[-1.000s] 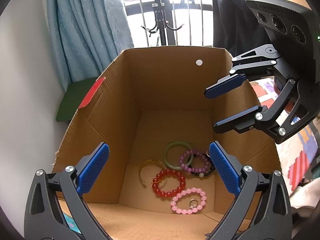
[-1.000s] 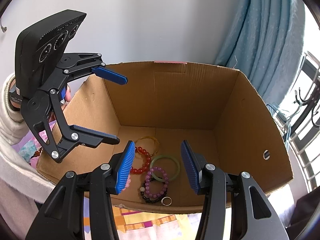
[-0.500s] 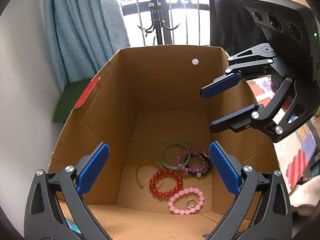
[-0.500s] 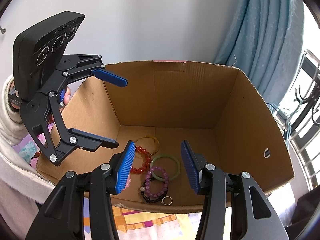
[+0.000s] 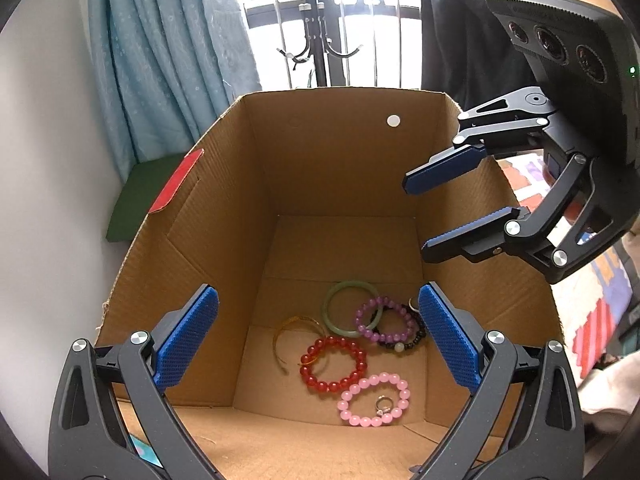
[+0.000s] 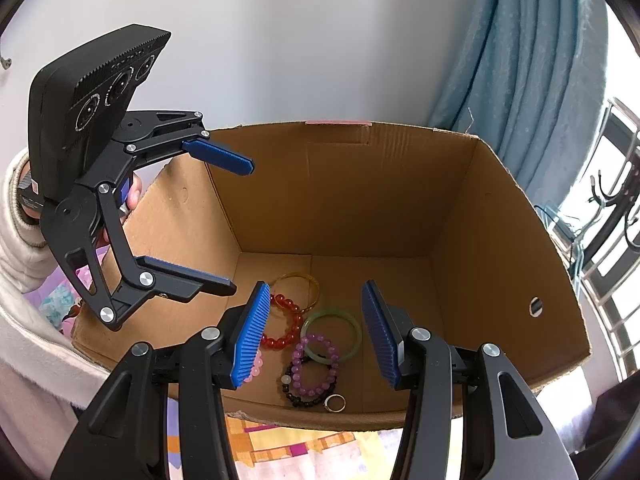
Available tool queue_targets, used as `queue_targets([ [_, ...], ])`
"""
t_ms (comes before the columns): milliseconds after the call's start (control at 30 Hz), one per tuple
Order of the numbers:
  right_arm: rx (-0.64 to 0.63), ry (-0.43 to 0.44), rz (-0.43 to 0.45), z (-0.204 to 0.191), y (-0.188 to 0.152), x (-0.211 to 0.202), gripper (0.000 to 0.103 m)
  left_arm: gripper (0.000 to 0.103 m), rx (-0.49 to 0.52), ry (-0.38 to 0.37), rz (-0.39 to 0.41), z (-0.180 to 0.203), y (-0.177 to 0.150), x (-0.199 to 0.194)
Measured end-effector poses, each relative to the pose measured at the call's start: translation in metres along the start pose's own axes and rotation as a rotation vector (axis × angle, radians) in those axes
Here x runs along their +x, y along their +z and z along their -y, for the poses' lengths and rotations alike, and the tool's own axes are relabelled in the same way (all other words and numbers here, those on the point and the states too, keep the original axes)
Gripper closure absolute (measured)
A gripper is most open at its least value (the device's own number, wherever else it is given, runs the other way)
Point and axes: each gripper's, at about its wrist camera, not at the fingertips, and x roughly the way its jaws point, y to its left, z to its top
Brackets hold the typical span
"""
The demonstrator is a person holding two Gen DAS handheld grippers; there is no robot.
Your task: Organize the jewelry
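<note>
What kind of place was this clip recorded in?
Most likely a room in a home, perhaps a bedroom: blue curtains hang by a railed balcony window, a coat stand stands there, and the cardboard box of bracelets sits on a patterned cloth.

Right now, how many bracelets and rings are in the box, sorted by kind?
Beaded bracelets: 4 (red, pink, purple, black)
Smooth bangles: 2 (green, amber)
Rings: 2 (one, another)
Total: 8

On the floor of the open brown cardboard box (image 5: 344, 168) I see a red bead bracelet (image 5: 333, 364), a pink bead bracelet (image 5: 373, 399) (small silver ring (image 5: 383, 404) inside it), a green jade bangle (image 5: 351, 307), a purple bead bracelet (image 5: 386, 320) overlapping a black one, and a thin amber bangle (image 5: 294, 326).
</note>
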Motion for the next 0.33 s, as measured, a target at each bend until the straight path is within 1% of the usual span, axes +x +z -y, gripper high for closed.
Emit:
queue_targets([
  [333, 0.001, 0.001, -0.002, -0.0003, -0.0006, 0.0011, 0.055, 0.006, -0.014, 0.024, -0.005, -0.0003, 0.0007, -0.0001],
])
